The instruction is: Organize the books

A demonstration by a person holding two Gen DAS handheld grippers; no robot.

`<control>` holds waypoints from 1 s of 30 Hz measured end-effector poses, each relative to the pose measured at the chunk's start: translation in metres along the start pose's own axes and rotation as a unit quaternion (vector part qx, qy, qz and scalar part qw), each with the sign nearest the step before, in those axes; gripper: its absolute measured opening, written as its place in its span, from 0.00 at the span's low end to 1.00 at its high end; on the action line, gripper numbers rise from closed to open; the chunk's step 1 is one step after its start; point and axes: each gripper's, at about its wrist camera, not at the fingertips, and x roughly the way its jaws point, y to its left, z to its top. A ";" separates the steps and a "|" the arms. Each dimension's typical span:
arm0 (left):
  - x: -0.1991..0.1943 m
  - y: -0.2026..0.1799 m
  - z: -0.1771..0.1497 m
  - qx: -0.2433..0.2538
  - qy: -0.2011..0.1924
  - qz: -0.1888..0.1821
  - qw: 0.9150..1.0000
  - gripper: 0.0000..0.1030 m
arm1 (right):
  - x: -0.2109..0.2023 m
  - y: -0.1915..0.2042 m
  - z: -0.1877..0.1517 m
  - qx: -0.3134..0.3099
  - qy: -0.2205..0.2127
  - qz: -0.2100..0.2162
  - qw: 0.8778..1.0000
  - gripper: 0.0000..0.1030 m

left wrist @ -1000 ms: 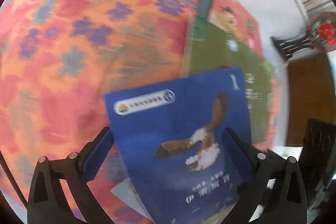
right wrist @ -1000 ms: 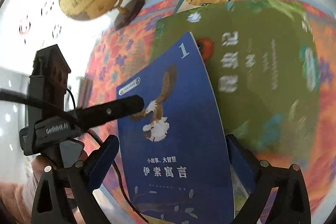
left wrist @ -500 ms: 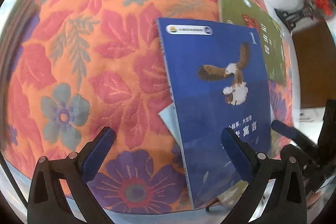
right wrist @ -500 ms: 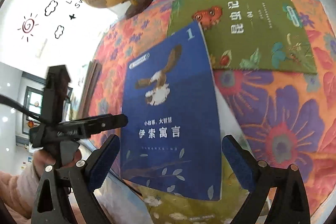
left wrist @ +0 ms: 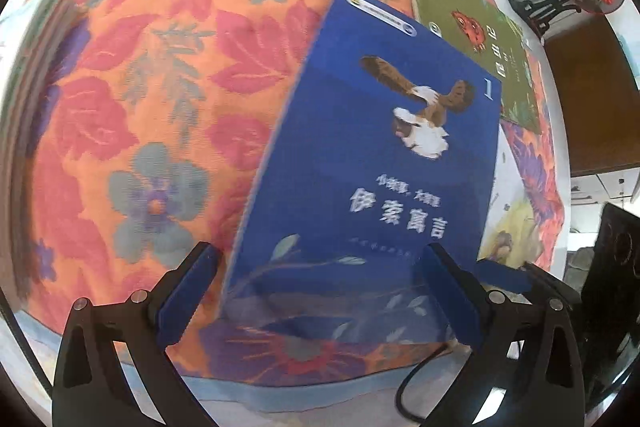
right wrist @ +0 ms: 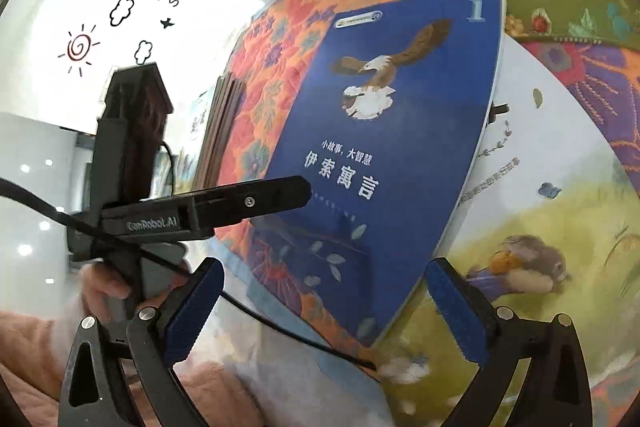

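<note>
**Both grippers spread wide, side by side**

Left gripper (left wrist: 320, 291): jaws wide apart, blue pads facing each other across a broad gap, nothing pinched between them. Seen from the right wrist view (right wrist: 280, 193) as a dark bar lying roughly level, fingers edge-on and pointing to the right of that view, carried on an upright black handle. Gripped around that handle by the left hand (right wrist: 108, 287), a pale pink sleeve (right wrist: 40, 359) trailing toward the lower corner.

Right gripper (right wrist: 324, 301): likewise splayed, blue pads well apart, closed on nothing. One blue fingertip of it (left wrist: 502, 273) poking in just beside the left gripper's right-side finger in the left wrist view.
</note>
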 end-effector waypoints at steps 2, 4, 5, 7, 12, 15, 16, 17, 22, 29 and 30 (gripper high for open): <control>-0.009 0.008 0.000 -0.008 -0.020 -0.002 1.000 0.97 | -0.001 0.009 -0.002 0.001 -0.041 -0.050 0.998 0.99; -0.021 0.016 0.005 -0.020 -0.052 0.008 0.998 0.97 | -0.003 0.017 0.004 -0.004 -0.080 -0.082 0.993 0.99; -0.025 0.018 0.010 -0.023 -0.065 0.015 0.998 0.97 | -0.006 0.021 0.007 -0.004 -0.097 -0.089 0.991 0.99; -0.035 0.023 0.020 -0.030 -0.087 0.021 0.996 0.97 | -0.013 0.027 0.019 -0.001 -0.138 -0.107 0.985 0.99; -0.059 0.027 0.044 -0.042 -0.134 0.016 0.990 0.98 | -0.010 0.052 0.055 0.003 -0.214 -0.143 0.966 0.98; -0.067 0.019 0.056 -0.046 -0.157 0.021 0.986 0.97 | -0.012 0.062 0.062 -0.008 -0.249 -0.143 0.958 0.98; -0.070 0.018 0.059 -0.048 -0.164 0.024 0.985 0.97 | -0.018 0.061 0.058 -0.002 -0.261 -0.139 0.955 0.98; -0.072 0.017 0.062 -0.053 -0.171 0.026 0.983 0.97 | -0.015 0.061 0.063 0.009 -0.264 -0.140 0.954 0.98; -0.075 0.016 0.075 -0.079 -0.193 0.016 0.978 0.97 | -0.017 0.065 0.078 0.013 -0.256 -0.131 0.958 0.98; -0.055 0.009 0.090 -0.104 -0.174 -0.008 0.979 0.97 | -0.018 0.066 0.086 0.009 -0.233 -0.144 0.962 0.98; -0.053 0.008 0.091 -0.107 -0.170 -0.009 0.980 0.97 | -0.019 0.062 0.085 0.017 -0.237 -0.140 0.961 0.98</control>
